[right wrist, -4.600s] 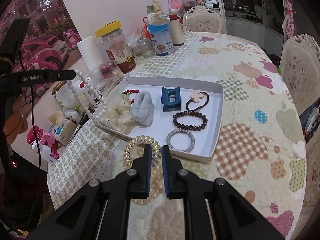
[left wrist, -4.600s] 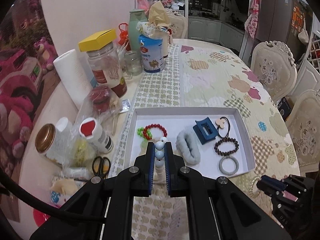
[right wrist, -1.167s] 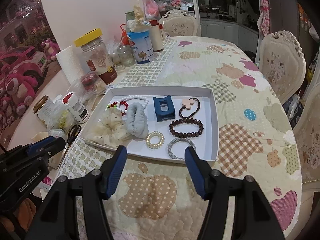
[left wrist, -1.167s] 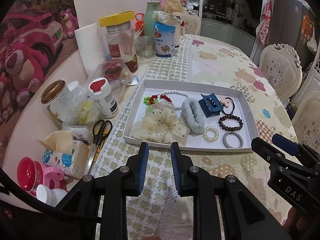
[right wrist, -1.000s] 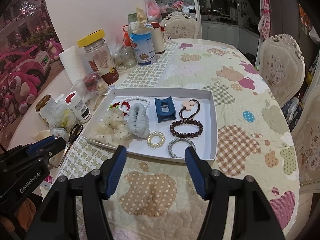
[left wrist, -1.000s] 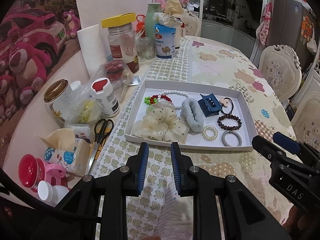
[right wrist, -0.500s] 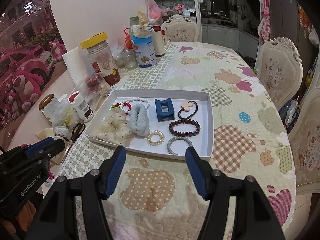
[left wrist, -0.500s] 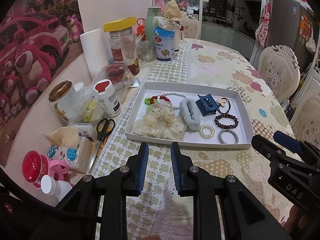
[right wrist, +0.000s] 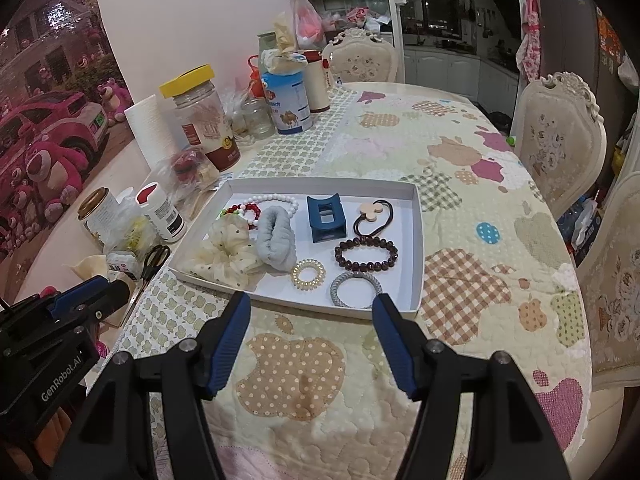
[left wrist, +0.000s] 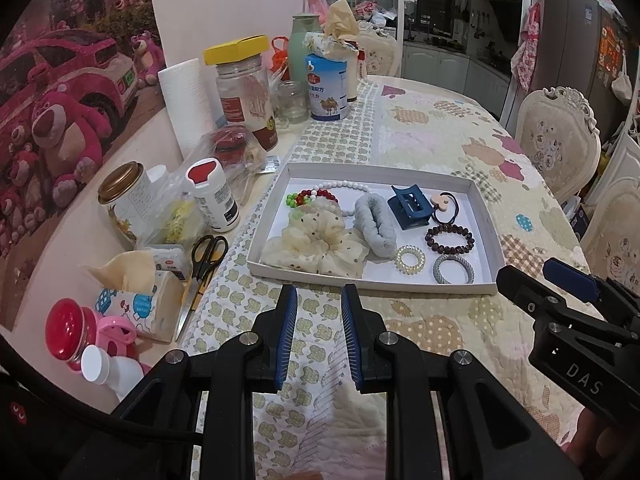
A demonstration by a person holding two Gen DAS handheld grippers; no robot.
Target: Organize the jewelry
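A white tray (left wrist: 486, 216) (right wrist: 418, 248) on the quilted table holds a cream scrunchie (left wrist: 316, 244) (right wrist: 224, 252), grey scrunchie (left wrist: 374, 226) (right wrist: 274, 240), blue claw clip (left wrist: 408, 206) (right wrist: 325, 218), white bead bracelet (left wrist: 344, 186), red-green bead bracelet (left wrist: 306, 198), dark bead bracelet (left wrist: 448, 238) (right wrist: 366, 254), black hair tie with a pink charm (right wrist: 374, 212), gold coil tie (left wrist: 410, 258) (right wrist: 307, 274) and grey coil tie (left wrist: 453, 269) (right wrist: 356, 288). My left gripper (left wrist: 318, 312) is open, empty, in front of the tray. My right gripper (right wrist: 312, 312) is wide open, empty, at the tray's near edge.
Left of the tray stand jars, bottles, a paper towel roll (left wrist: 192, 100), a milk powder can (left wrist: 328, 88), scissors (left wrist: 204, 256) and a tissue pack (left wrist: 136, 300). Chairs (left wrist: 556, 136) stand at the right side of the table.
Earlier, the left gripper carried the white bead bracelet and the right was shut by the gold coil tie; both now lie in the tray. Both grippers have opened and drawn back.
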